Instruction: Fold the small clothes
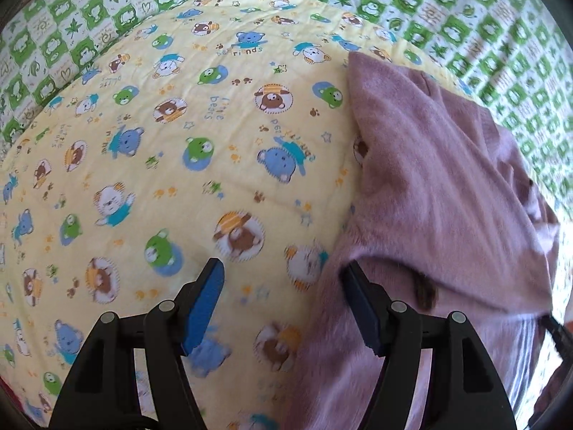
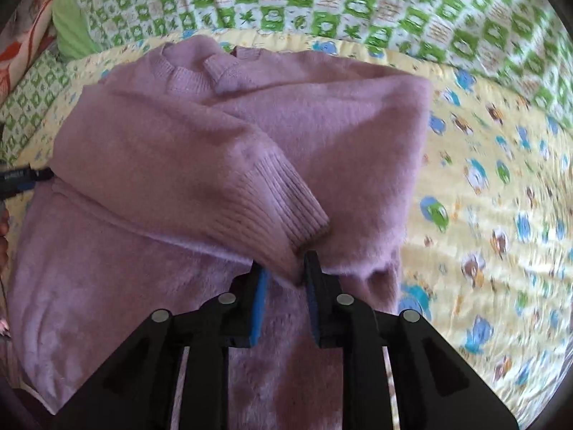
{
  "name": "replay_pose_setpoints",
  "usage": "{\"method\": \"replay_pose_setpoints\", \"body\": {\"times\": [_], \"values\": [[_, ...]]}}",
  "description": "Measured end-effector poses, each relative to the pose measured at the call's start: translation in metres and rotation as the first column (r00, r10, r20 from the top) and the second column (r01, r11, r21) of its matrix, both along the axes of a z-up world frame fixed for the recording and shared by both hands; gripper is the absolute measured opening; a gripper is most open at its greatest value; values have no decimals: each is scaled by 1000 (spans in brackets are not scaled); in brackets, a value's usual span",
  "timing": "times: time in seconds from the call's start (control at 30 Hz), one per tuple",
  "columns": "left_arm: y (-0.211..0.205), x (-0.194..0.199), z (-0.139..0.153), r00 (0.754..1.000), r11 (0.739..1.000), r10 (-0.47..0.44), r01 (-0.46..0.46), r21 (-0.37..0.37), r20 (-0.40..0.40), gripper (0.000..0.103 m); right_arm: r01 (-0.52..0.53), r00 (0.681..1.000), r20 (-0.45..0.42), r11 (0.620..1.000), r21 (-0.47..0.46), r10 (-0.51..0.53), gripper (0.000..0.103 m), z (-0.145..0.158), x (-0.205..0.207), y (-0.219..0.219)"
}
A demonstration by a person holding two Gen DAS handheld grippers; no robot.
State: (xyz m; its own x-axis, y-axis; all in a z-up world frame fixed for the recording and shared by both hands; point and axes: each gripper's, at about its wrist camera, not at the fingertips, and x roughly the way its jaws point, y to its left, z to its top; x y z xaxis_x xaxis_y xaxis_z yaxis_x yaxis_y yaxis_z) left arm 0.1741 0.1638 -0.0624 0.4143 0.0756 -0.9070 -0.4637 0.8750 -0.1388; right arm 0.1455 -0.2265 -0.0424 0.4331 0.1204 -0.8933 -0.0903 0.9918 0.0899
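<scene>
Right wrist view looks down on a fuzzy mauve knitted sweater [image 2: 200, 165] spread over a pale yellow quilt printed with cartoon bears [image 2: 494, 215], which lies on a green-and-white checked bedsheet [image 2: 358, 7]. One sleeve is folded across the body, and the right gripper [image 2: 284, 268] has its jaws nearly closed, pinching the ribbed cuff [image 2: 286, 211] between the blue pads. From the left wrist view, the left gripper [image 1: 283, 276] hangs with jaws wide apart, holding nothing; 1 finger sits at the sweater's edge, the other over bare quilt
</scene>
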Motion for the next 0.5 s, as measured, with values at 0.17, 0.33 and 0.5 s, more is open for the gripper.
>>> {"method": "replay_pose_setpoints", "body": {"times": [0.17, 0.33, 0.5], "values": [[5, -20, 29, 998, 999, -25, 27, -34, 58, 68, 158, 986, 11, 960, 229, -165, 22, 18, -7, -38], [-9, 14, 52, 988, 994, -107, 110, -17, 111, 69, 199, 975, 35, 930, 309, -221, 23, 26, 18, -48], [-32, 61, 37, 982, 983, -179, 177, 43, 57, 70, 118, 993, -18, 977, 176, -117, 40, 6, 53, -26]]}}
